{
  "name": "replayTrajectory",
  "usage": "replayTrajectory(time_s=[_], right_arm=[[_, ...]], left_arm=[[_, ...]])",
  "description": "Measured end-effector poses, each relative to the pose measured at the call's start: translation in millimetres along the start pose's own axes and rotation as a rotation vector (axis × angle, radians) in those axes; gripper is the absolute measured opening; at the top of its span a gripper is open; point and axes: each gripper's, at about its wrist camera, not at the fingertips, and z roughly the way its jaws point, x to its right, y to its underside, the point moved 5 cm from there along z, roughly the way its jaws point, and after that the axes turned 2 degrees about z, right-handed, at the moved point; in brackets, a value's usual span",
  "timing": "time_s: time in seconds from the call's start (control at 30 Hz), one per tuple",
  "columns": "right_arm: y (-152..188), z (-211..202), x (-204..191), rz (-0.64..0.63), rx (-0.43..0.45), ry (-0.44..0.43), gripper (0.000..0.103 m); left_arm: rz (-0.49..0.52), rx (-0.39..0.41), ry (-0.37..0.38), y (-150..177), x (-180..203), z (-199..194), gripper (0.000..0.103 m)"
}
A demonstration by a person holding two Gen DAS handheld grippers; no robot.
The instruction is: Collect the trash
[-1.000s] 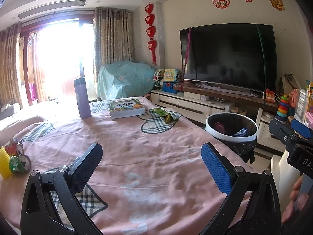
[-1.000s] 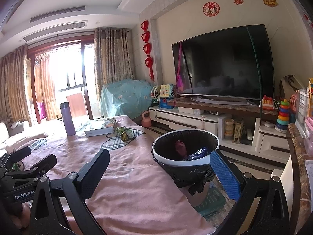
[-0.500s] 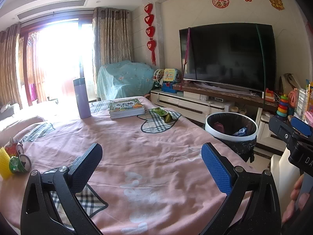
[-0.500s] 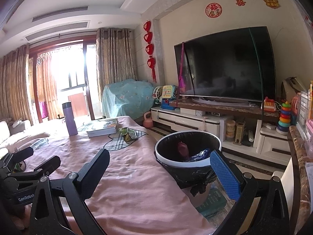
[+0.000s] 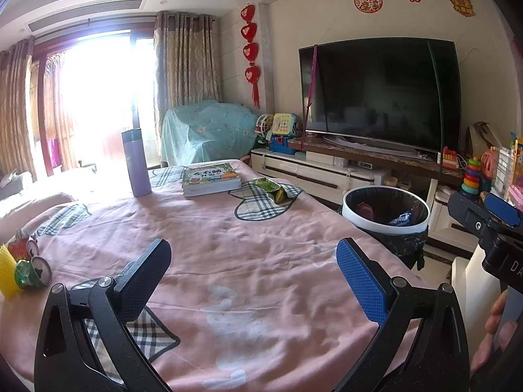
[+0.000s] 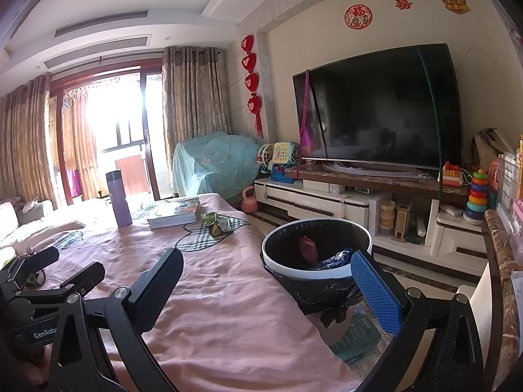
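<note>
Left wrist view: the left gripper (image 5: 253, 274) hangs over the pink cloth (image 5: 228, 248) of the table, jaws spread wide with nothing between them. Only this view shows the crushed cans (image 5: 31, 263) and a yellow object (image 5: 7, 276) at the table's left edge. The right gripper (image 5: 487, 214) enters at the far right margin of this view. Right wrist view: the right gripper (image 6: 266, 285) is likewise released and empty, its blue pad (image 6: 376, 294) overlapping the near rim of the bin (image 6: 287, 269). Only this view looks down into the bin, where a purple-red scrap (image 6: 308, 250) and a blue wrapper (image 6: 338, 258) lie on the black liner; it also shows a green item (image 6: 354, 334) on the floor below the bin. The left gripper (image 6: 49, 271) shows at the left margin here. Both views: a green wrapper (image 5: 273, 189) (image 6: 217, 222) lies on a plaid patch toward the table's far right side, just beside a stack of books (image 5: 210, 178) (image 6: 175, 212), with a purple flask (image 5: 135, 163) (image 6: 118, 199) upright to their left. The cloth between the grippers and the wrapper carries only wrinkles. The bin stands on the floor touching or just beside the table's right edge; beyond it run the TV cabinet (image 6: 327, 201) and TV (image 6: 379, 107).
</note>
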Motion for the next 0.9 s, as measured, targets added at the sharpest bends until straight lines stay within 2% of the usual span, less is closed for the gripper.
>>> replayTrajectory(time_s=[0.9], right_arm=[[1.6,8.8,-3.6,0.004,-0.019,-0.020,0.103]], left_arm=[[-0.008,-0.018,0.007,6.3,-5.2,6.8,0.103]])
